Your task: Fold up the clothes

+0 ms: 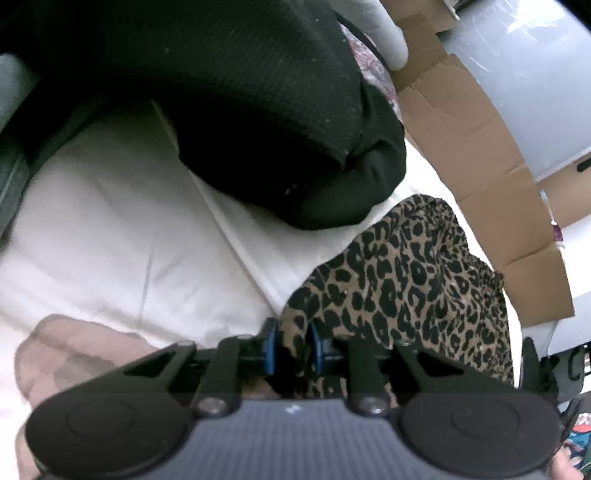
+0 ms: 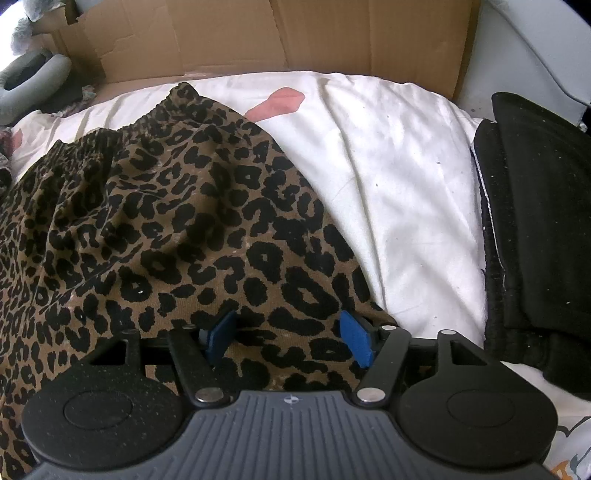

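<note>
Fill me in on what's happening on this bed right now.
A person is folding clothes with a pair of handheld tongs in each hand. The left tongs are pinched shut on a bunched edge of the leopard-print fabric garment. The right tongs stand open over the same garment, with cloth lying between their blue pads but not clamped. The garment lies rumpled on the white bedsheet, not yet folded. A black knit garment sits beside it, and brown cardboard stands behind.
</note>
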`<state>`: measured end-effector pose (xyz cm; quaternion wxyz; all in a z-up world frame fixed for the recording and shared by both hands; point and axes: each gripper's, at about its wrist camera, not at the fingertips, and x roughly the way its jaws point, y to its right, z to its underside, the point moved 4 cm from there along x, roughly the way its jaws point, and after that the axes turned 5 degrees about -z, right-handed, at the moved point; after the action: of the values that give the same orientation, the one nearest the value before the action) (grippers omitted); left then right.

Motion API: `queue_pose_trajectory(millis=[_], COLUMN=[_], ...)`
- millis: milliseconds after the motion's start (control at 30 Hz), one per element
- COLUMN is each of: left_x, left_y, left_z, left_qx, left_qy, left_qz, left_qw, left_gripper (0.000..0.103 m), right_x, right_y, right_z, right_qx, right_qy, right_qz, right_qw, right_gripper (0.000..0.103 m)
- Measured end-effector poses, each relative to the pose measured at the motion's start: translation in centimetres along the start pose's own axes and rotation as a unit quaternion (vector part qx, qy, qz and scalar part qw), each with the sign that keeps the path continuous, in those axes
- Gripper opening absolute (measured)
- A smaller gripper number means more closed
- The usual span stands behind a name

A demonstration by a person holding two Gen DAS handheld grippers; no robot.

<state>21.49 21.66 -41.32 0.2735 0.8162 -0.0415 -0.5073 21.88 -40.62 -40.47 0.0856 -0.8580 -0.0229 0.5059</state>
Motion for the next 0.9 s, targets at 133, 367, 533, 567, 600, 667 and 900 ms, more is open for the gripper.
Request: queue_pose_trajectory(millis=[133, 367, 533, 567, 600, 667, 900], left_x=[-0.1, -1.6, -3.0, -3.1, -3.3, -3.8, -4.0], left_y=[0.6, 2.0, 3.8, 4.1, 4.7, 5.7, 9.3], left_z=[0.1, 0.2, 0.0, 0.0, 0.1, 0.1, -0.1], left_qx=[0.035, 0.079, 0.103, 0.11, 0.116, 0.118, 0.109], left_qy=[-0.008, -0.015, -0.018, -0.021, -0.021, -0.021, -0.022], left_qz=[-0.019, -0.062, -0.101, -0.112, -0.117, -0.122, -0.136], left_qw=[0.9992, 0.9948, 0.9893, 0.9874, 0.9861, 0.9852, 0.9844], left_gripper=[0.014, 0.007, 0.006, 0.006, 0.006, 0.005, 0.005], right_x=[0.0, -0.4, -1.5, -1.7, -2.0, -2.6, -3.7], right_y=[-0.2, -0.2, -0.6, -0.7, -0.9, -1.3, -3.9], right_z=[0.1, -0.2, -0.9, -1.0, -1.2, -1.5, -2.2], right_qx=[-0.004, -0.003, -0.006, -0.006, -0.004, -0.002, 0.015], right_qy=[0.0, -0.001, 0.013, 0.017, 0.021, 0.028, 0.031], right_qz=[-0.001, 0.0, 0.003, 0.003, 0.001, -0.005, -0.045], right_qw=[1.0, 1.0, 1.0, 1.0, 1.0, 1.0, 0.998], right_gripper=[0.073, 0.071, 0.07, 0.07, 0.07, 0.069, 0.069])
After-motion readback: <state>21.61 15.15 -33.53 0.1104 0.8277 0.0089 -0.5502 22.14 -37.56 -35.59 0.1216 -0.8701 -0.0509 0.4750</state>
